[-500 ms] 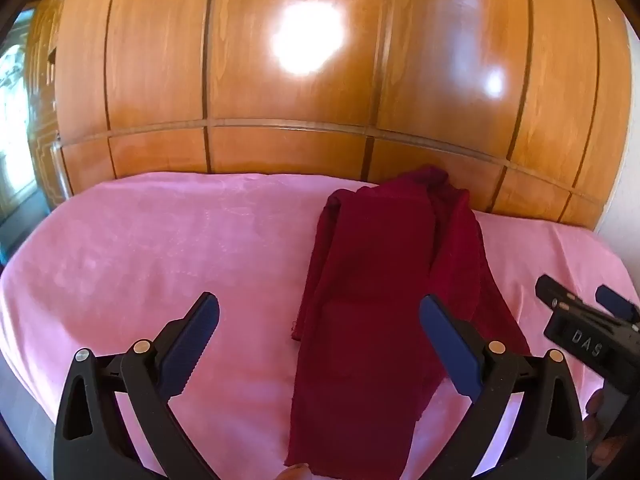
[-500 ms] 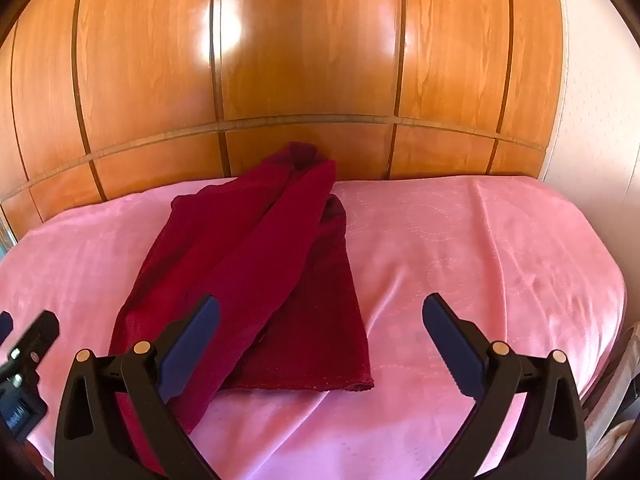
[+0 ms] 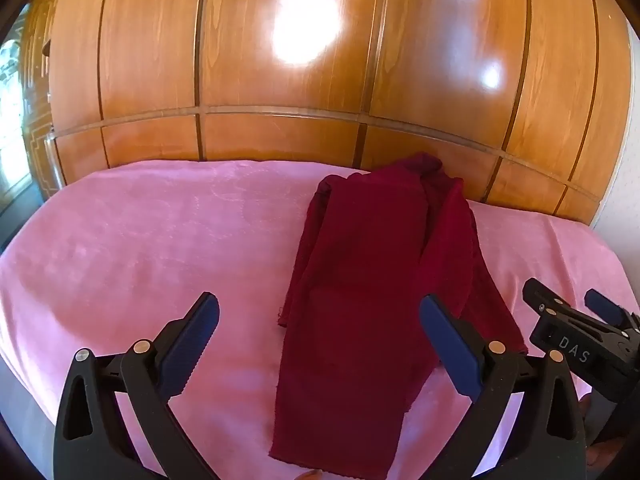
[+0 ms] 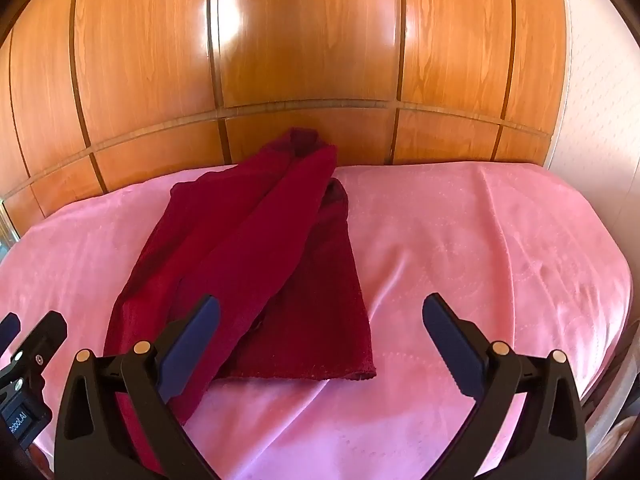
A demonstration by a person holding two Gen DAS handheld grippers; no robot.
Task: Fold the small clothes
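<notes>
A dark red garment (image 3: 368,280) lies lengthwise on the pink cover, partly folded, one long panel over another; it also shows in the right wrist view (image 4: 256,264). My left gripper (image 3: 320,320) is open and empty, held above the garment's near left part. My right gripper (image 4: 320,320) is open and empty, above the garment's near right corner. The right gripper's body (image 3: 576,336) shows at the right edge of the left wrist view. The left gripper's body (image 4: 24,368) shows at the left edge of the right wrist view.
The pink cover (image 3: 140,248) spans a bed-like surface, also in the right wrist view (image 4: 480,248). Glossy wooden panels (image 3: 280,60) stand right behind it. A pale wall (image 4: 600,100) is at the right. The cover's near edge drops off below the grippers.
</notes>
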